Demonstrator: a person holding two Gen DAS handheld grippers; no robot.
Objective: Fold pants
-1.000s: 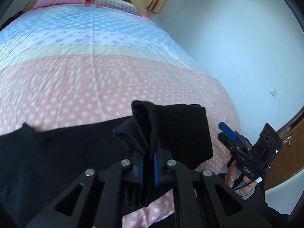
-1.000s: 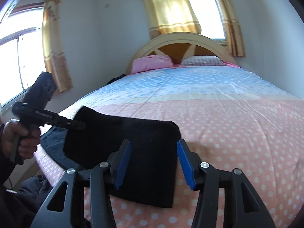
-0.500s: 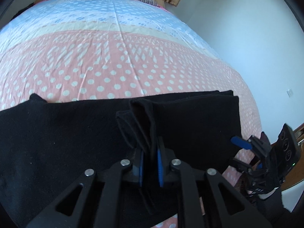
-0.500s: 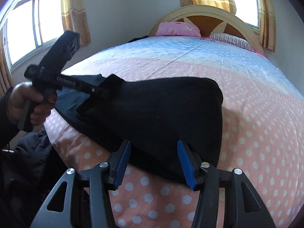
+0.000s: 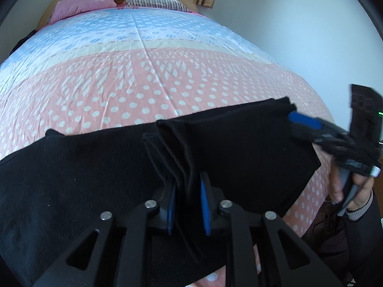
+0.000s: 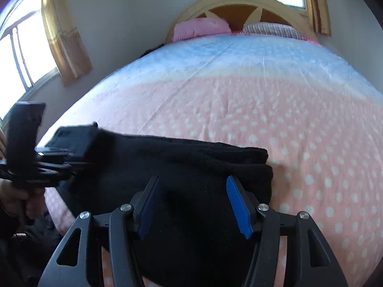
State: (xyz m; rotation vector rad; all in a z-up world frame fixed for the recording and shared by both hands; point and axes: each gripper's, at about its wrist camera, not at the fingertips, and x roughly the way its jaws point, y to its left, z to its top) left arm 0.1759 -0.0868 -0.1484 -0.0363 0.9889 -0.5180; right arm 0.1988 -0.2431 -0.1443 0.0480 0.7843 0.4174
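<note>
**Fold laid down, left still pinching the hem**

Nearest my left camera, the left gripper (image 5: 188, 205) has its jaws clamped on a bunched stack of black layers, the pants (image 5: 95, 167) edge standing up in pleats between the blue pads. A second ago that same bundle hung in the air above the bedspread; now it has come down, and the cloth spreads flat to either side of my grip, low along the foot of the bed (image 5: 148, 76). I read that as the fold carried over and landed, with only the release left on this side.

Over on the right camera, the right gripper (image 6: 195, 206) hovers with jaws wide apart, nothing between them, directly over the folded pants (image 6: 191, 167). It has moved in close: earlier the cloth sat well ahead of the pads, now the black fills the gap below them. Looks like I'm lining up to press or pinch the near edge.

Just beyond, each camera catches the other tool: the right one reaches to the far corner of the cloth in the left view, the left one sits at the cloth's left end in the right view.

The top layer's right edge looks squared, though blur hides whether the layers match underneath.

Farther off, polka dots, then the blue band, pillows (image 6: 201, 27) and headboard (image 6: 239, 7).
</note>
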